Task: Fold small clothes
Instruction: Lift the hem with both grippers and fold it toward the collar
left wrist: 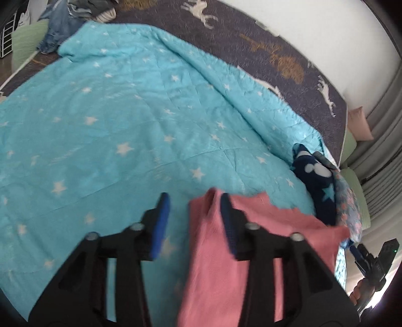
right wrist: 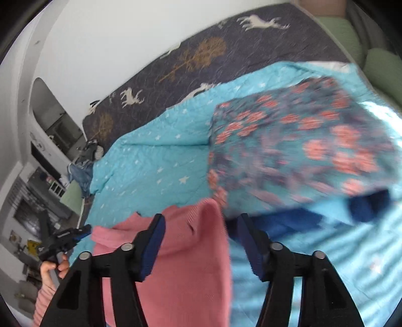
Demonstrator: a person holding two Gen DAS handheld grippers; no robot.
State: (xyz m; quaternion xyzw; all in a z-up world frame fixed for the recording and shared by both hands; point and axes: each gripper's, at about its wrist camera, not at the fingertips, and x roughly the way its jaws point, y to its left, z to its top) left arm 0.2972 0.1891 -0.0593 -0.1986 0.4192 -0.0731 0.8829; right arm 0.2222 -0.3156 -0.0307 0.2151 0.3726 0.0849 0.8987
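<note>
A pink garment (left wrist: 216, 254) lies on the turquoise star blanket (left wrist: 125, 120) and also shows in the right wrist view (right wrist: 191, 251). My left gripper (left wrist: 193, 208) is open; the garment's left edge sits between its fingers, and the right finger (left wrist: 230, 223) rests over the cloth. My right gripper (right wrist: 201, 231) is open with the garment's upper right corner between its fingers. A folded floral piece (right wrist: 296, 151) lies on a folded navy one (right wrist: 369, 203) to the right. The right gripper (left wrist: 361, 256) shows at the left wrist view's edge.
The dark deer-patterned bedspread (left wrist: 251, 40) runs along the white wall behind the blanket. A heap of denim and other clothes (left wrist: 65, 22) lies at the far end. The navy star fleece (left wrist: 319, 181) sits by the pink garment. Green pillows (right wrist: 377, 65) lie at the bed's right end.
</note>
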